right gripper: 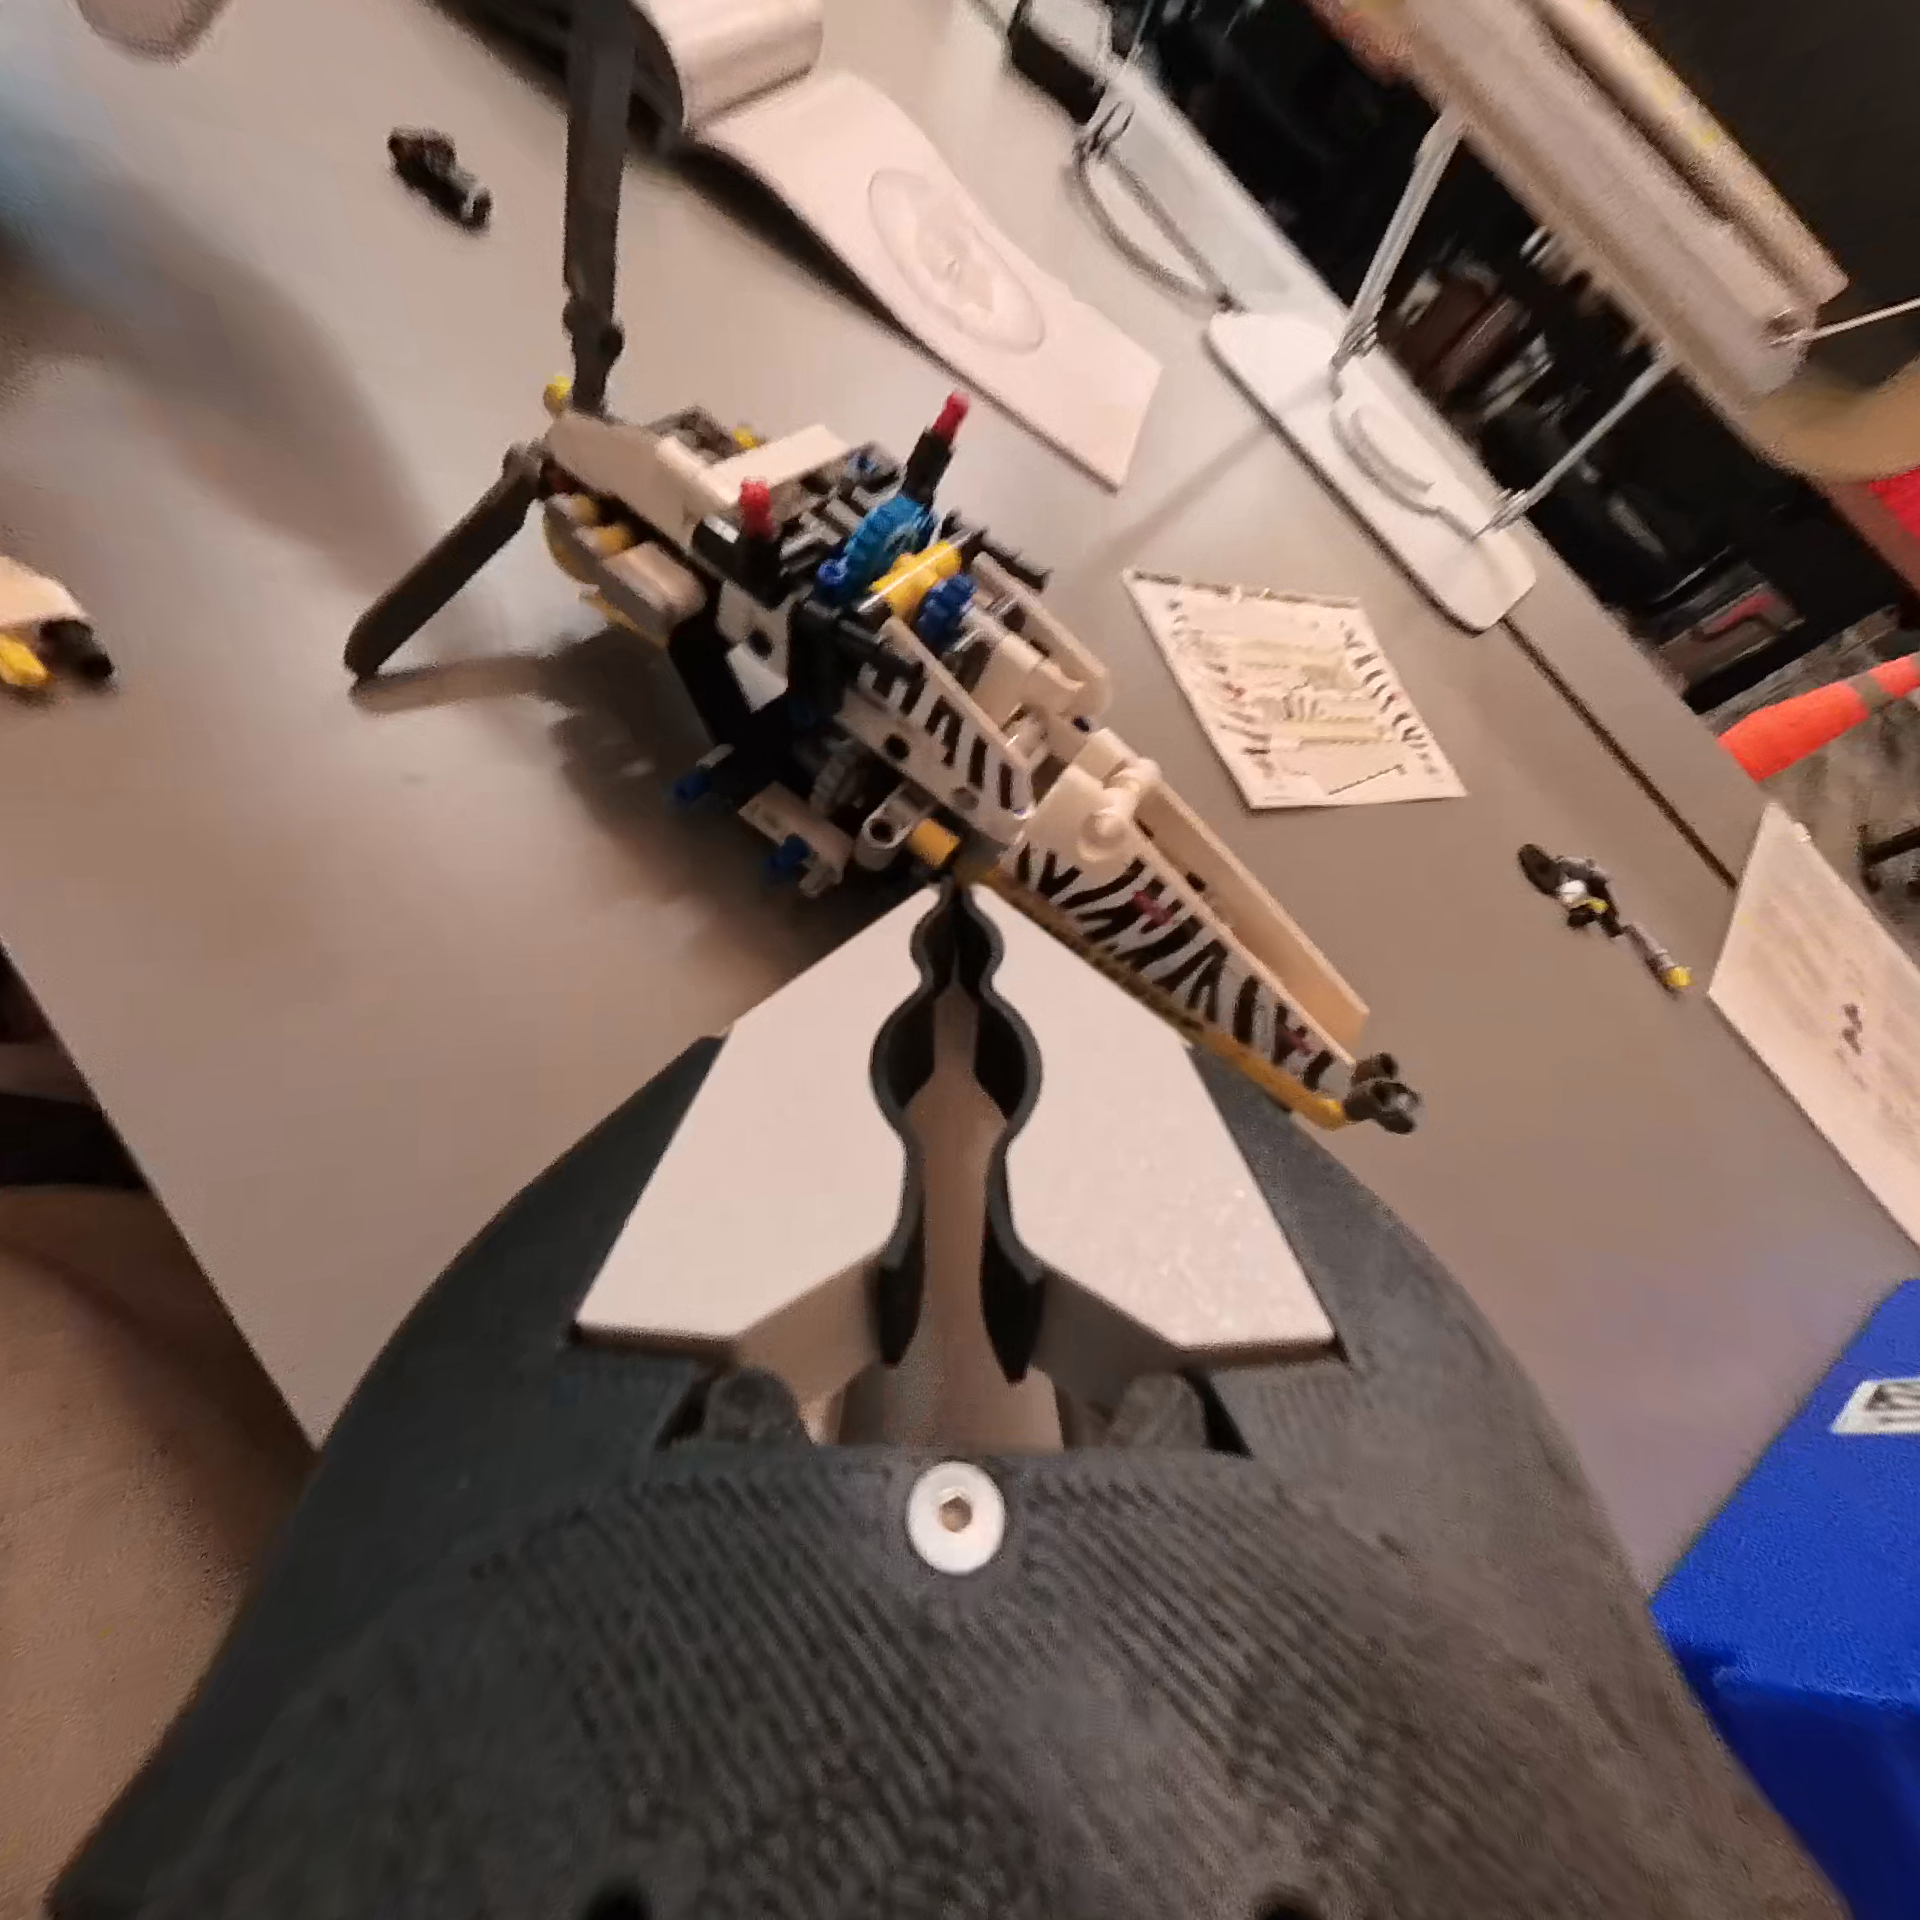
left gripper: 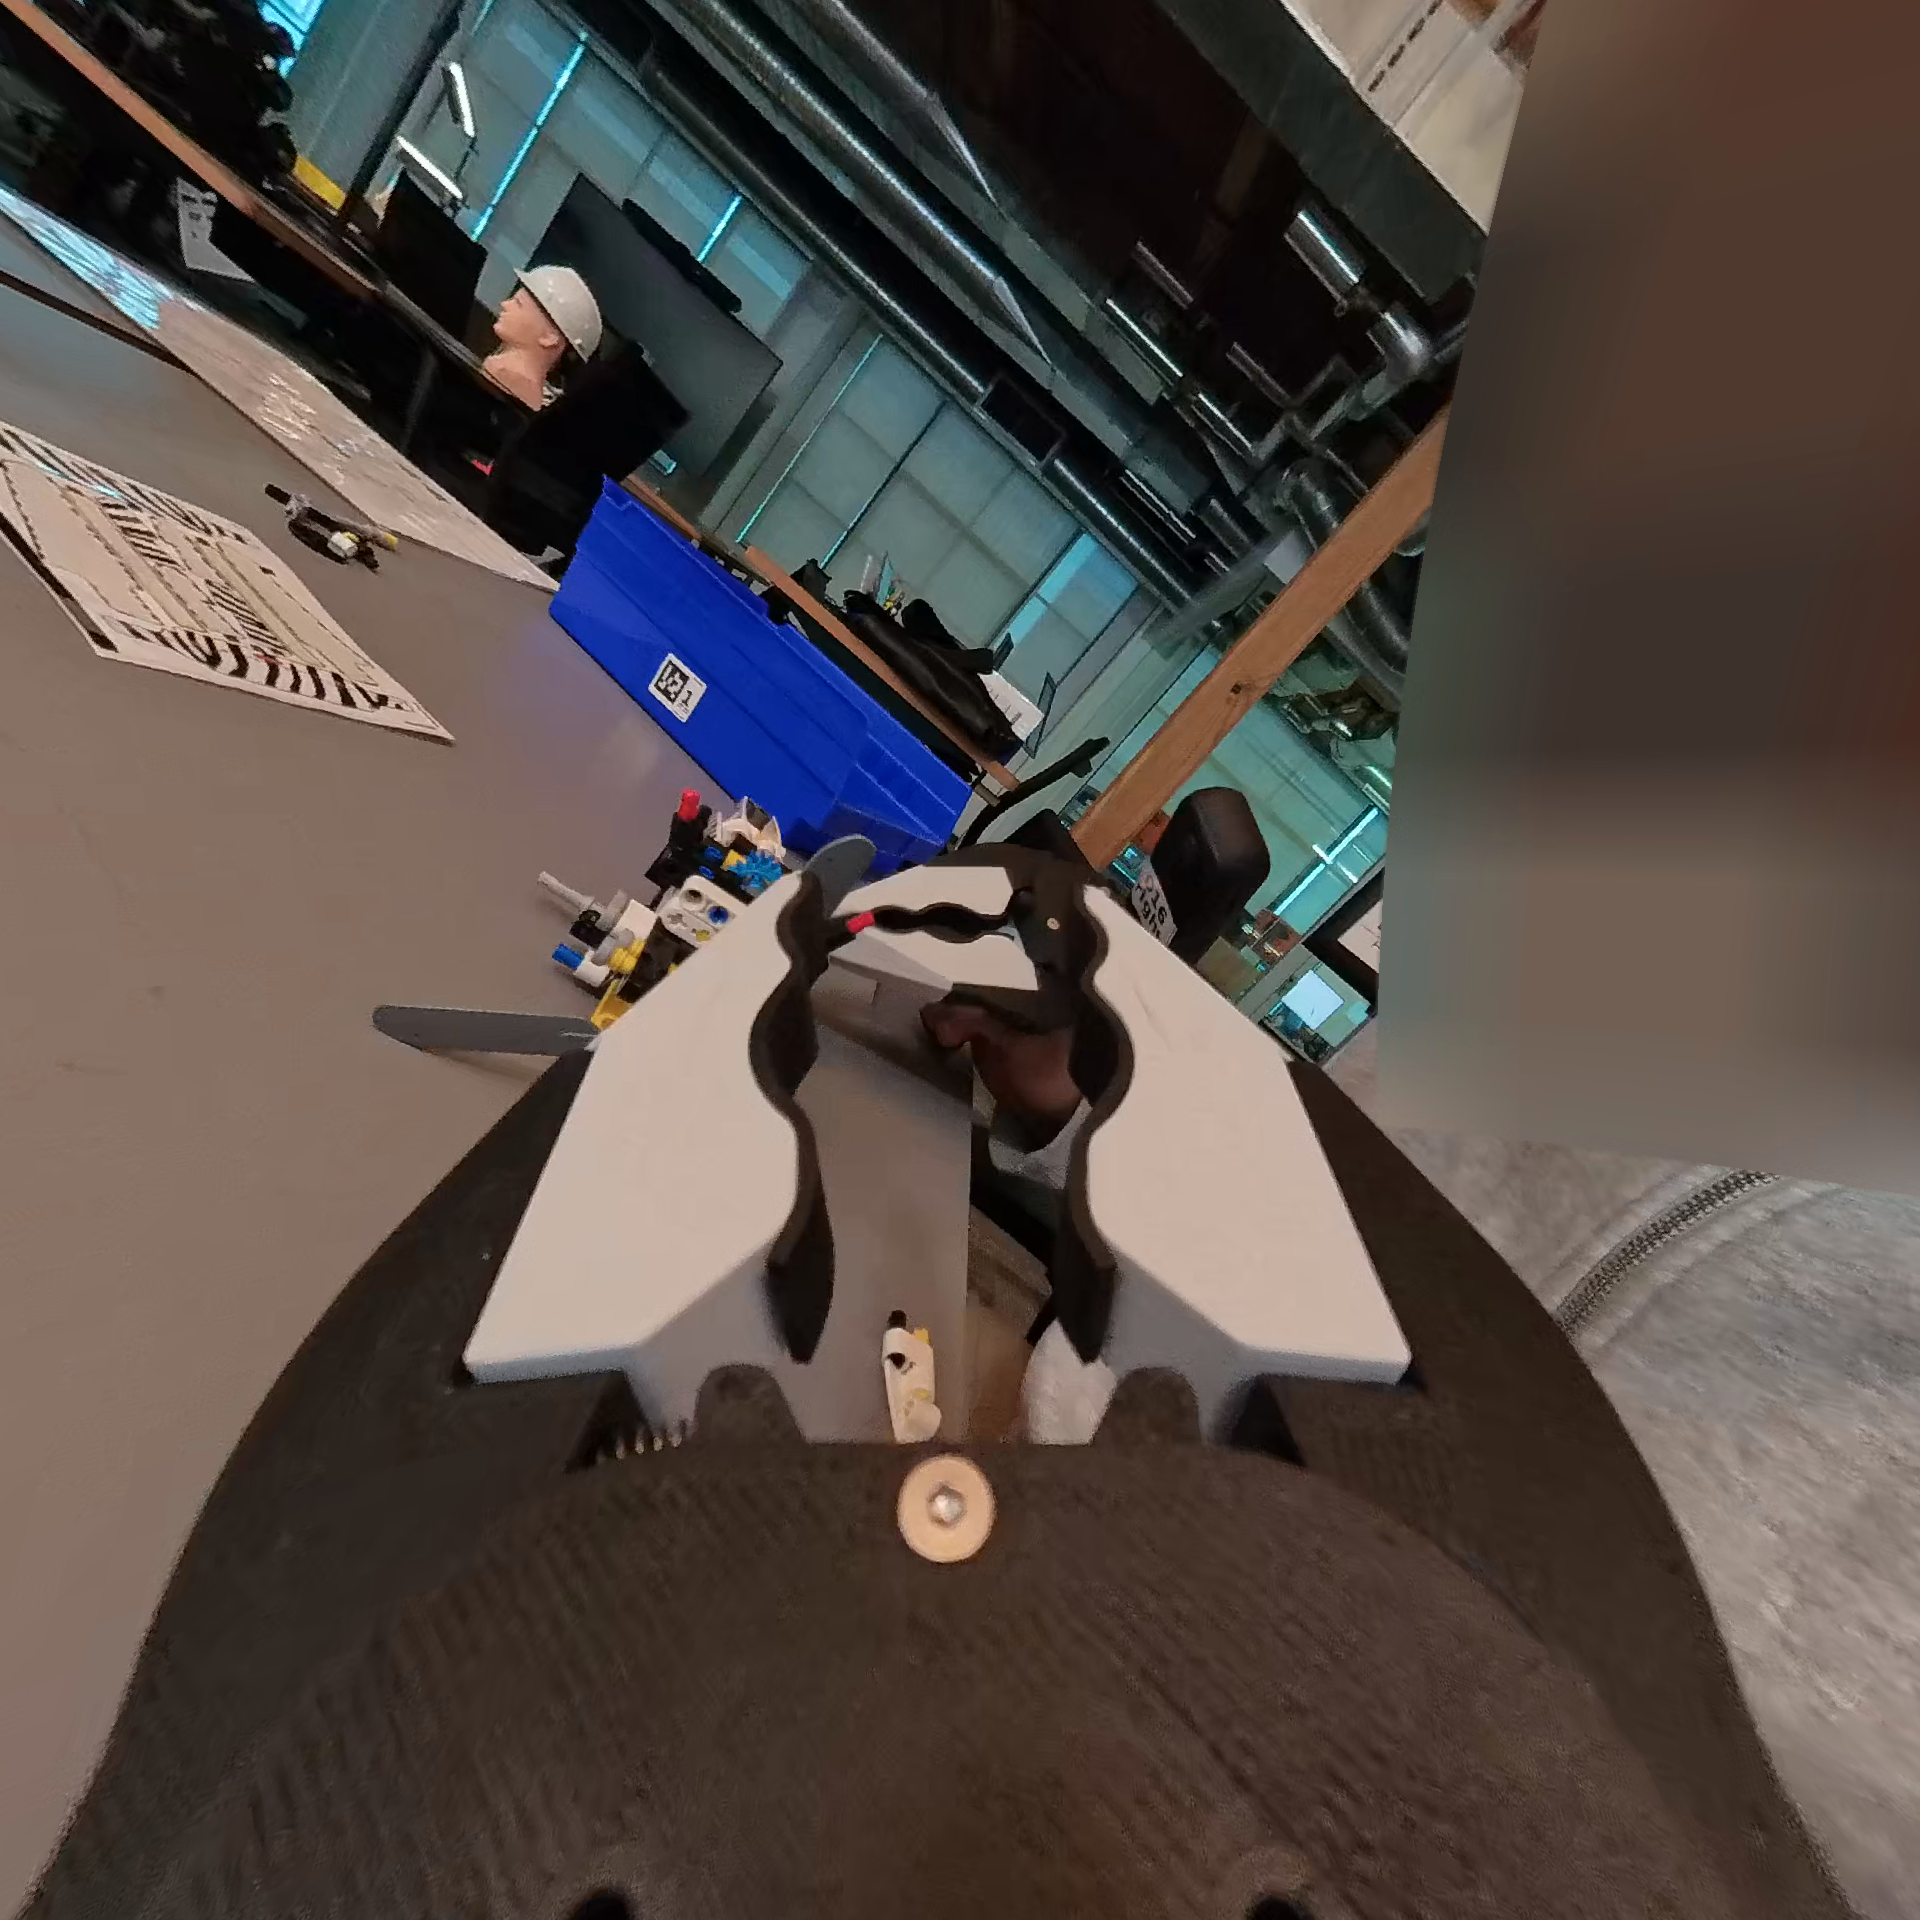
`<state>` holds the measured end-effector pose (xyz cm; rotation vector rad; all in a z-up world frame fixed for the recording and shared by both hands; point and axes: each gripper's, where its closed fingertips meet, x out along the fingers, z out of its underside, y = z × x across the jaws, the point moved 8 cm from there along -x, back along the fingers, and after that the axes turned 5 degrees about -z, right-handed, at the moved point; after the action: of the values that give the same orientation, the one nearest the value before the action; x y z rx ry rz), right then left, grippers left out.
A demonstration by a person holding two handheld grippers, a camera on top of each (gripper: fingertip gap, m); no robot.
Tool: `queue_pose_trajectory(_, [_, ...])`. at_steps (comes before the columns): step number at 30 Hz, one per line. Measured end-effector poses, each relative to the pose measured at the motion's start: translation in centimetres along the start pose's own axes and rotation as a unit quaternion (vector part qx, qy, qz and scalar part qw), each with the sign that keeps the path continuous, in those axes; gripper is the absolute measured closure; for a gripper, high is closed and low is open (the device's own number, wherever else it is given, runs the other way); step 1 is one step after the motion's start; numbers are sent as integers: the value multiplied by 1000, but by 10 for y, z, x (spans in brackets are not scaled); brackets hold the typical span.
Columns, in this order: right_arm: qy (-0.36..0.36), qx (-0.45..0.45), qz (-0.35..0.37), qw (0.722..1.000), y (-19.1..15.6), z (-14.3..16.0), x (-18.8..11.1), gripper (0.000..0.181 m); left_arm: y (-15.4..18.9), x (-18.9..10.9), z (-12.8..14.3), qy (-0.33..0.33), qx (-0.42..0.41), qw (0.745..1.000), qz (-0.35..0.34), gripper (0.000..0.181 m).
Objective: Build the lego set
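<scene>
The zebra-striped white, black and yellow lego aircraft model (right gripper: 883, 665) sits on the grey table (right gripper: 312, 935), its dark propeller blades (right gripper: 436, 582) at the far end. The right gripper (right gripper: 954, 899) has its fingers pressed together at the model's underside. The left gripper (left gripper: 940, 925) stands apart, a thin red-tipped pin (left gripper: 858, 923) between its tips.

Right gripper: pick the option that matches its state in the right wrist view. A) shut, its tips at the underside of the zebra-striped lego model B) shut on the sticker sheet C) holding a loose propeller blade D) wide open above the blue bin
A: the right gripper has its black pads pressed together, with the tips right at the underside of the zebra-striped lego model; whether they pinch a part is unclear.
</scene>
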<state>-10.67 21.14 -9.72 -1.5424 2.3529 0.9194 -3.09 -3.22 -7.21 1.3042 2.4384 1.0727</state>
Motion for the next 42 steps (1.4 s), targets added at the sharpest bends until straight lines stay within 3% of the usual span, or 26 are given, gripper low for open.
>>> queue_pose_trajectory(5, [77, 6, 43, 996, 8, -6, -12, 181, -3, -2, -3, 11, -13, 1000, 0, 137])
queue_pose_trajectory(26, [179, 32, 62, 981, 17, -9, -32, 181, -2, 3, 3, -13, 7, 1000, -16, 138])
queue_pose_trajectory(42, [304, 112, 69, 944, 35, -3, -58, 181, -3, 5, 3, -18, -2, 1000, -18, 139])
